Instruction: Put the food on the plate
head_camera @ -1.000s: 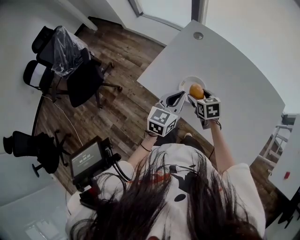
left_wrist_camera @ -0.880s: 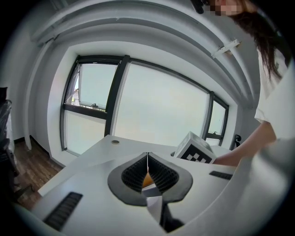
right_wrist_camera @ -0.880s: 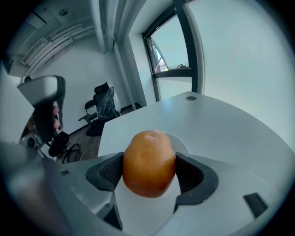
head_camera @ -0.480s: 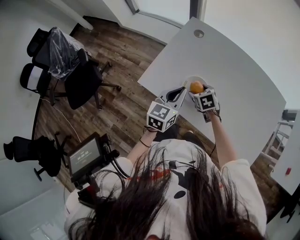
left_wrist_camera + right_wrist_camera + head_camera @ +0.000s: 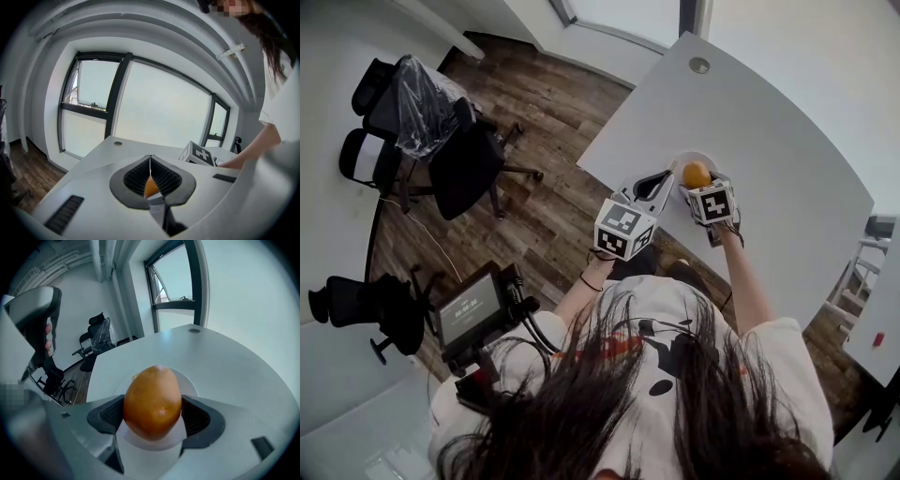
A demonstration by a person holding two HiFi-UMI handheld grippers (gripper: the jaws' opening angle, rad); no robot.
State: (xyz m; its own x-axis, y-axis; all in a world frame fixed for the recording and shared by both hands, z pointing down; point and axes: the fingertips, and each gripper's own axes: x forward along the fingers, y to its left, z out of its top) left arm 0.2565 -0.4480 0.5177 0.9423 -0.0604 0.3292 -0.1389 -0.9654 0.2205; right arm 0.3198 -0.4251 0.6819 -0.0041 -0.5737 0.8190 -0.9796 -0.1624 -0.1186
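Observation:
An orange egg-shaped fruit (image 5: 152, 401) is clamped between the dark pads of my right gripper (image 5: 152, 414), just above a small white plate (image 5: 188, 381). In the head view the fruit (image 5: 697, 173) hangs over the plate (image 5: 680, 160) near the white table's (image 5: 778, 122) front left edge, with the right gripper (image 5: 698, 185) behind it. My left gripper (image 5: 654, 185) hovers just left of the plate, shut with nothing in it. In the left gripper view its jaws (image 5: 150, 165) meet along a thin seam, and a sliver of the fruit (image 5: 150, 187) shows below that seam.
The table carries a round cable grommet (image 5: 700, 65) at its far end. Black office chairs (image 5: 464, 155) stand on the wooden floor to the left. A small monitor rig (image 5: 469, 314) hangs at the person's left side. Large windows (image 5: 159, 110) lie beyond the table.
Over the last second both grippers edged forward, bringing the fruit more squarely over the plate. In the last half second almost nothing has shifted.

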